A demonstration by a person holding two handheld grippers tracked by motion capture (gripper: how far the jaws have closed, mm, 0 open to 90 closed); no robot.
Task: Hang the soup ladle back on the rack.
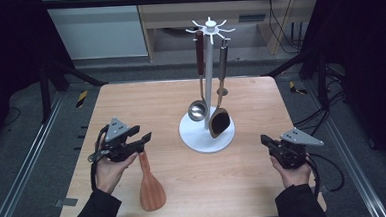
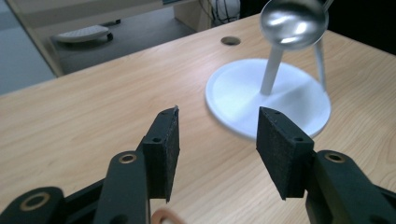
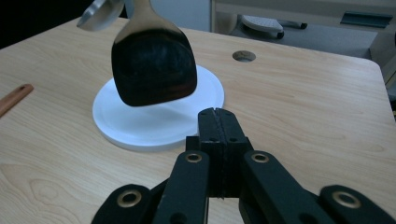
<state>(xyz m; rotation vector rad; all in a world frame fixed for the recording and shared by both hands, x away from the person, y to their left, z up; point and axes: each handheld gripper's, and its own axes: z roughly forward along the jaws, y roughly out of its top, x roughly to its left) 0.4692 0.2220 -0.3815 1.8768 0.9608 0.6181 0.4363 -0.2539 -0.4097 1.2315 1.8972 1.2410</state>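
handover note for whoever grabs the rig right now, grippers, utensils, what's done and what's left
Left gripper: jaws open, nothing between them, hovering over the handle of the wooden spatula that lies flat on the table.
Right gripper: jaws shut, empty, near the table's right edge.
Rack: ladle and dark spatula already hang on it.
Left to do, most likely: grip the wooden spatula and hang it on a free hook.

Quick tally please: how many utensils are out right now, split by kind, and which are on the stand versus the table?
Ladle, hanging on the white stand: 1
Dark spatula, hanging on the stand: 1
Wooden rice paddle, lying on the table by the left gripper: 1
Total: 3 utensils, 2 hung, 1 on the table.
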